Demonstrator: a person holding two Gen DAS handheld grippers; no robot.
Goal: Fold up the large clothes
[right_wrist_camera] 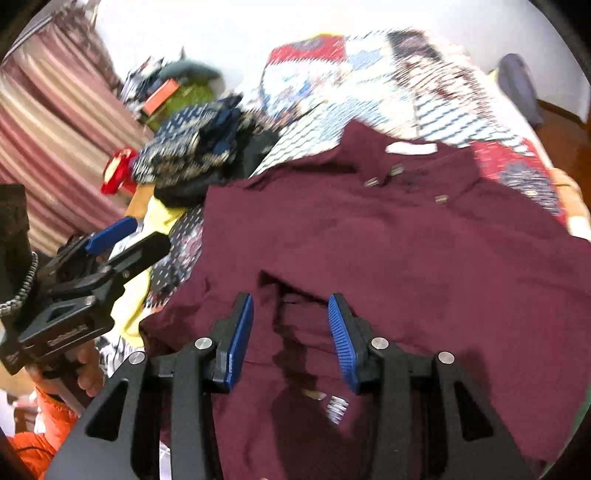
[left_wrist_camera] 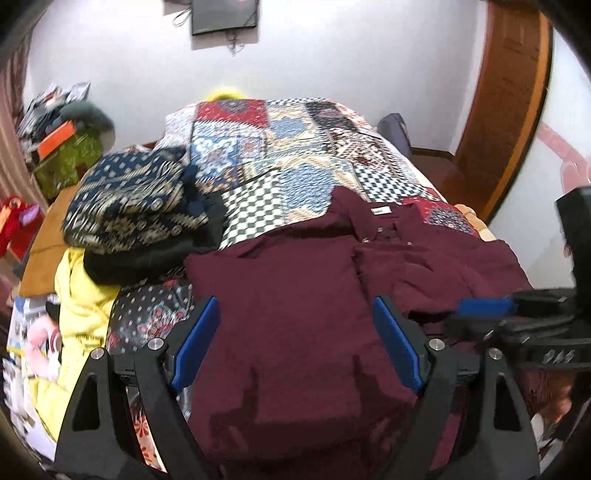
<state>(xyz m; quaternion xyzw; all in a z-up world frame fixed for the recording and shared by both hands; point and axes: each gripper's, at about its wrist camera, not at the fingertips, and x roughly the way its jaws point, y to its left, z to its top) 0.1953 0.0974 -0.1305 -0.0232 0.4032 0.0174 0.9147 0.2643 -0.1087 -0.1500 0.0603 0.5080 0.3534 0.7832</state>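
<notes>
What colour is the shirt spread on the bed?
The buttoned cloth shirt is plain dark maroon; the left wrist view shows it best.

White plastered wall (left_wrist_camera: 332, 55) behind, dark framed panel (left_wrist_camera: 223, 14) hung high with cords dangling. Curved wooden door frame (left_wrist_camera: 506, 110) at right. Striped pink curtain (right_wrist_camera: 55, 122) at left. Bed (left_wrist_camera: 277, 147) under patchwork cover, heaped clutter (left_wrist_camera: 62, 122) beside it.
</notes>
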